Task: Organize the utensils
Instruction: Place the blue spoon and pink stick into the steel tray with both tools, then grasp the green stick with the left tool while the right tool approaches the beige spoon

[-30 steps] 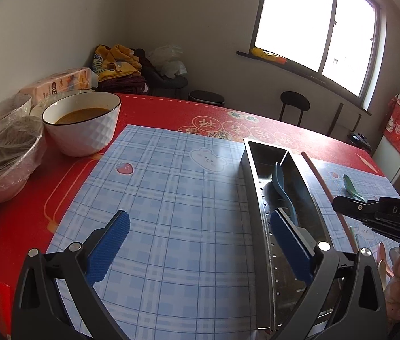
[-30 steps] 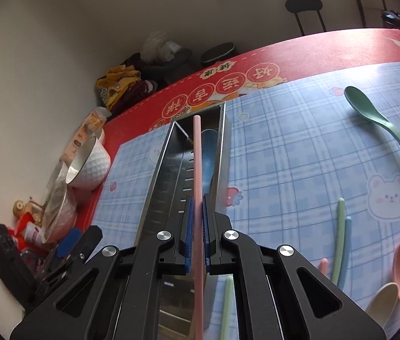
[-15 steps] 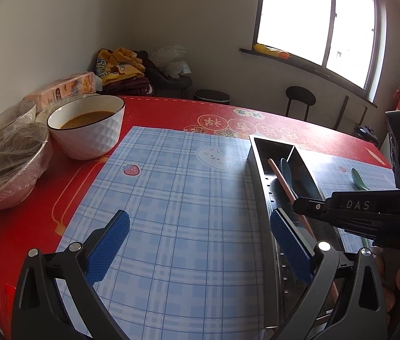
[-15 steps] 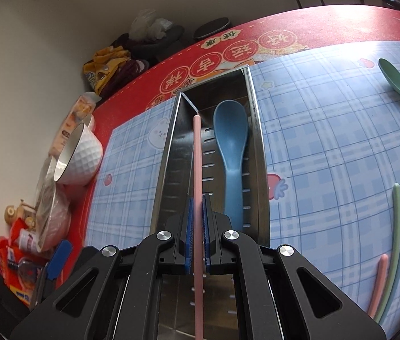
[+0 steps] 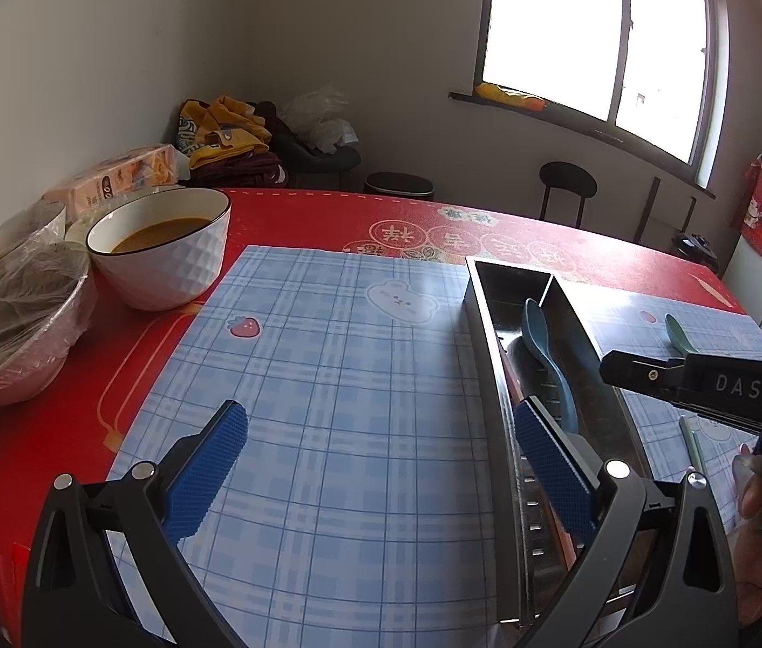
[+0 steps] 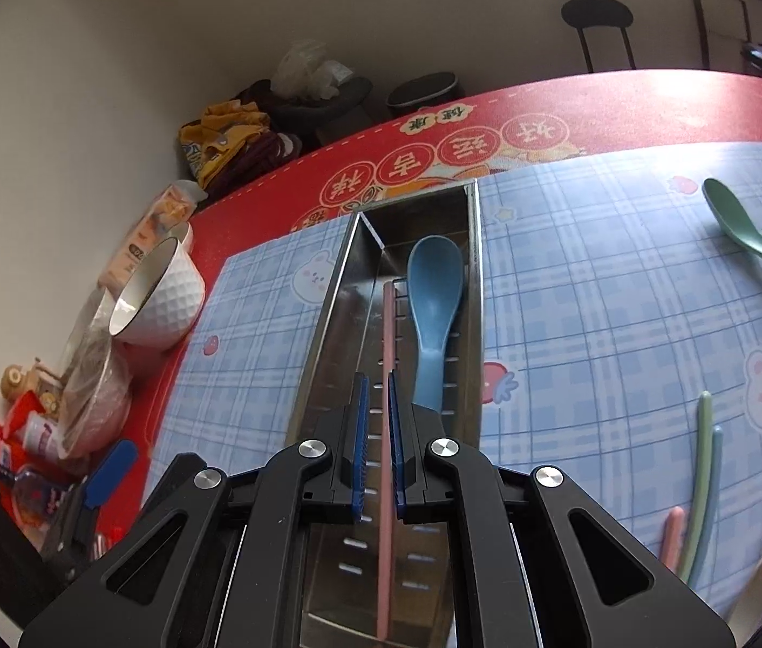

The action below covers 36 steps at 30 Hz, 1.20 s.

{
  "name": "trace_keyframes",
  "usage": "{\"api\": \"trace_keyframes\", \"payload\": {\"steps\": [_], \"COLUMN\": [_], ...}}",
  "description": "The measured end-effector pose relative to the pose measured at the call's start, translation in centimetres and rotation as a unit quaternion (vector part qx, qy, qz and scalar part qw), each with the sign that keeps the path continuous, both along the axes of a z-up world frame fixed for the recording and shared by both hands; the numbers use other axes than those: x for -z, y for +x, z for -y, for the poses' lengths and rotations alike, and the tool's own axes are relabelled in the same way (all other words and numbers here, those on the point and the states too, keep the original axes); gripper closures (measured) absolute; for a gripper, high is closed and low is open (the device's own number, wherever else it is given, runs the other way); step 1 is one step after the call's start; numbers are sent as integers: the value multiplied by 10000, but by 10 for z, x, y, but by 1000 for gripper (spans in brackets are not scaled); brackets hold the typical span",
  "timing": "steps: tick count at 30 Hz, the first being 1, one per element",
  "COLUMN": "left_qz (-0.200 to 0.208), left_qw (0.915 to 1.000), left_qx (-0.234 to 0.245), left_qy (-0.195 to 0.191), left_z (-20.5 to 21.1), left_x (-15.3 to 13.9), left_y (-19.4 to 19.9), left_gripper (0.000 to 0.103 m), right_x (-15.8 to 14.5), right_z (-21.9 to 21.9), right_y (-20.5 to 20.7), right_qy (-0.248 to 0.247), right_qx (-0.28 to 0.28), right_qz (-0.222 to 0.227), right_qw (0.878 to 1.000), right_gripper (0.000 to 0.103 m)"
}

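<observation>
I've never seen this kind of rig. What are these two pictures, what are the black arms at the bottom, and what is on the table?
There is no robot here. A person holds a two-finger tool in each hand, and a wide-angle camera on each looks along its fingers. One picture comes from the left tool, which is open over the blue checked mat and holds nothing. The other comes from the right tool, over a metal tray. A pink chopstick runs through its almost-closed grip; whether it is pinched is unclear. A blue spoon lies in the tray. On the mat lie a green spoon and more chopsticks. A bowl of brown liquid stands nearby.
</observation>
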<state>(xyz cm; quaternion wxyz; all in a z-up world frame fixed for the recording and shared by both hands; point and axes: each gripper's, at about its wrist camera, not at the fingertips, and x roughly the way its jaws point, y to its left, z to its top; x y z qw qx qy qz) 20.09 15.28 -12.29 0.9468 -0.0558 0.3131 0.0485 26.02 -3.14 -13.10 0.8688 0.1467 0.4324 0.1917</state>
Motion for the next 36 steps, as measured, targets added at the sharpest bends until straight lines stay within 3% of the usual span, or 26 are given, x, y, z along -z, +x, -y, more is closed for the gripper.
{"api": "trace_keyframes", "payload": {"steps": [5, 7, 9, 13, 18, 24, 30, 36], "left_qz": [48, 265, 608, 639, 563, 143, -289, -623], "left_qw": [9999, 9995, 9981, 9975, 9948, 9908, 9856, 9818], "left_qx": [60, 34, 103, 294, 786, 1345, 1666, 1786], "left_qy": [101, 139, 13, -113, 331, 79, -63, -182], "left_z": [7, 11, 14, 30, 76, 109, 133, 145], "left_x": [-2, -10, -19, -28, -28, -10, 9, 25], "left_y": [-3, -10, -20, -35, -65, -89, -97, -96], "left_gripper": [6, 6, 6, 7, 21, 45, 60, 61], "right_x": [-17, -23, -29, -34, -23, -4, 6, 16], "right_z": [25, 39, 59, 100, 139, 161, 163, 169], "right_y": [-35, -51, -66, -95, -118, -129, -136, -141], "right_qy": [-529, -689, -805, -964, -1065, -953, -981, -859], "right_qx": [-144, -195, -174, -28, 135, 231, 182, 205], "right_qz": [737, 977, 1184, 1434, 1361, 1206, 1242, 1134], "right_qw": [9958, 9926, 9895, 9849, 9849, 9878, 9872, 9896], "right_gripper": [95, 95, 95, 95, 95, 95, 95, 95]}}
